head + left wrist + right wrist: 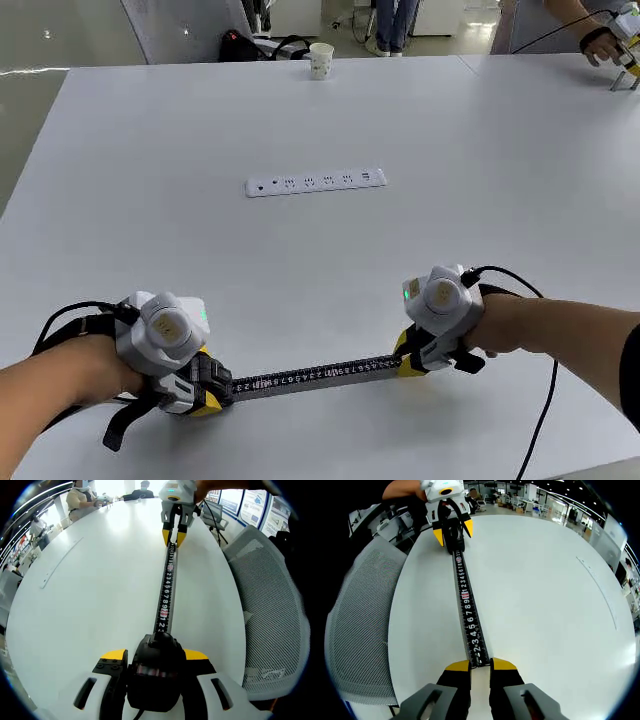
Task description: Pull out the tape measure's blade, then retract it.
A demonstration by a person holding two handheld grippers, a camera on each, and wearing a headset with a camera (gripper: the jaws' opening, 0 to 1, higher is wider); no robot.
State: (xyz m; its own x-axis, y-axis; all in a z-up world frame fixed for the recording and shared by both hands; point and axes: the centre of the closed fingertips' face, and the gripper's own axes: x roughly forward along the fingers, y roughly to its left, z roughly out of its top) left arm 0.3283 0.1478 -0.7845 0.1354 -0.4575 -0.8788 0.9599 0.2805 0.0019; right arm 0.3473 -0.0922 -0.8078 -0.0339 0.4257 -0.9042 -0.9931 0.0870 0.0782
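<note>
The black tape measure case (155, 667) sits between the jaws of my left gripper (154, 656), which is shut on it near the table's front left (205, 385). Its dark blade (315, 376) with white numbers runs rightward along the table, drawn out to about the mid-twenties mark. My right gripper (481, 666) is shut on the blade's end hook, at the front right (412, 362). In the right gripper view the blade (466, 607) stretches away to the case (453, 530); in the left gripper view the blade (167, 587) leads to the right gripper (174, 536).
A white power strip (315, 182) lies mid-table. A paper cup (321, 60) stands at the far edge. Another person's hand with a gripper (615, 48) works at the far right corner. A grey mesh chair (357, 625) stands by the table's near edge.
</note>
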